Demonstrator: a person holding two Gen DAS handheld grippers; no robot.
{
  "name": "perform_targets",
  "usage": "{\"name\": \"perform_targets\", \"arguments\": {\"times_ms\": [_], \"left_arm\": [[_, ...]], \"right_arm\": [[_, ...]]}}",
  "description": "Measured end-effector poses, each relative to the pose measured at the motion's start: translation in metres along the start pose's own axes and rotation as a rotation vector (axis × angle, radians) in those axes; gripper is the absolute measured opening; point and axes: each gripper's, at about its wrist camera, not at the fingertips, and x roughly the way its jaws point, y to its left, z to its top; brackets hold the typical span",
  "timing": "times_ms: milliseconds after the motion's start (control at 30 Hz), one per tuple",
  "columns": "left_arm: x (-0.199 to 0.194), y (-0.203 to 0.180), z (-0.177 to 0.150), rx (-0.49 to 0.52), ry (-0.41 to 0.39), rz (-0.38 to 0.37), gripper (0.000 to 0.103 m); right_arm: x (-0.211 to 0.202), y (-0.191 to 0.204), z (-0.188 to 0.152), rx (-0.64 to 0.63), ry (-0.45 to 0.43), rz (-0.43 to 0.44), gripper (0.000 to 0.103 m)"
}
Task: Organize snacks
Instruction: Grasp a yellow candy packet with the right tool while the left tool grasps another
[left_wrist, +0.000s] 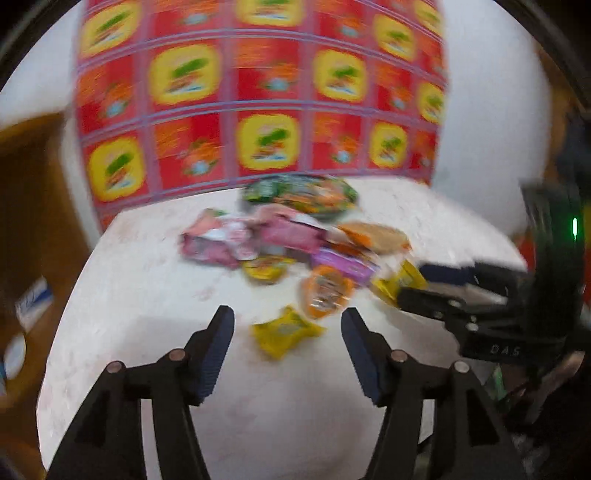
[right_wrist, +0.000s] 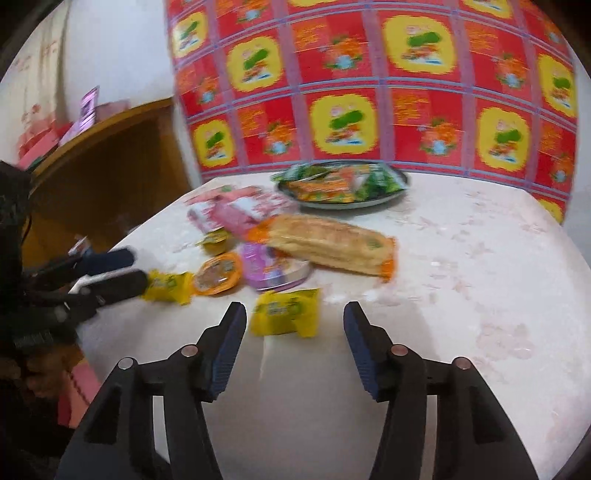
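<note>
Both tongs, left tongs (left_wrist: 288, 343) & right tongs (right_wrist: 294, 339), spread, holding nothing, are hovering over white counter (right_wrist: 461, 295) w/ loose yellow snack packet (right_wrist: 286, 312) between them, apparently lining up a pick.

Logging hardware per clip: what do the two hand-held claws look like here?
Both match. The left claw and right claw have black angular linkage arms with round silver-brown pivot pins and dark blue ribbed pads. Seen from the left wrist view, the right unit's black body carries pale lettering and a small green light. No sleeve is clearly visible.
</note>
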Motion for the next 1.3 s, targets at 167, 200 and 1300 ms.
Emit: {"name": "perform_targets", "arguments": {"times_ms": [167,200,1300], "left_arm": [[0.029,0.003,-0.001,-0.027,0.092,-0.034,0.057],[0.029,0.008,0.001,-0.047,0.098,-0.041,0.05],[-0.002,0.022,0.132,0.023,-0.04,-0.18,0.026]], "right_arm": [[0.01,0.016,-0.003,-0.095,0.008,-0.054,0.056],[0.011,0.017,-0.003,-0.109,0.008,-0.06,0.054],[-0.036,-0.02,0.105,-0.082,-0.047,0.086,0.033]]}}
